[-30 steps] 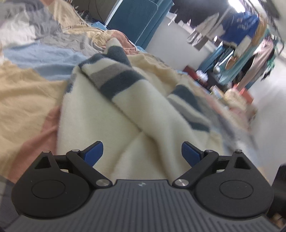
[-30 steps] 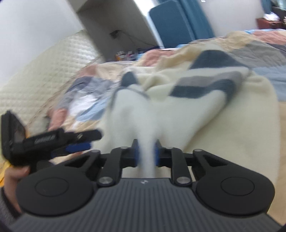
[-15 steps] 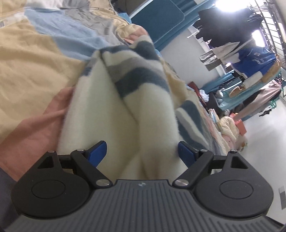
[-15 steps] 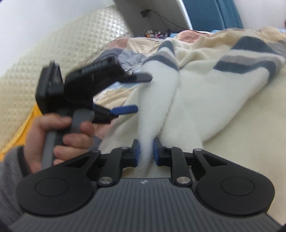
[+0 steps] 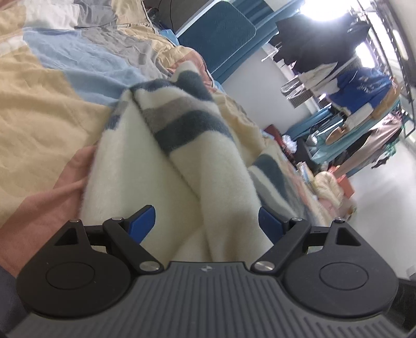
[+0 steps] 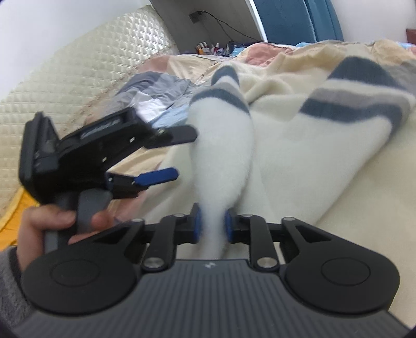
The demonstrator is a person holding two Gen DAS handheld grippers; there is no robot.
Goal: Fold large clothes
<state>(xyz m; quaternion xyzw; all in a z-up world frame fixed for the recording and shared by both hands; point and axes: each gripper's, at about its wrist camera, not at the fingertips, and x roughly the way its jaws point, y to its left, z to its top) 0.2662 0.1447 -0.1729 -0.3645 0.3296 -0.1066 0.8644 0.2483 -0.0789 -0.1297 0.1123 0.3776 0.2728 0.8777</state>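
Both views are bright w/ soft, even daylight and only faint shadows in the folds of the fleece garment (image 5: 182, 161). Left wrist view: a window (image 5: 319, 10) at top right is blown out to white glare, so the hanging clothes (image 5: 364, 85) beside it go dark and hazy; strong fisheye bending at the edges. Right wrist view: motion blur smears the left gripper (image 6: 171, 156), the hand (image 6: 59, 218) holding it and the nearest fleece fold, while the right gripper (image 6: 212, 226) body stays sharp.
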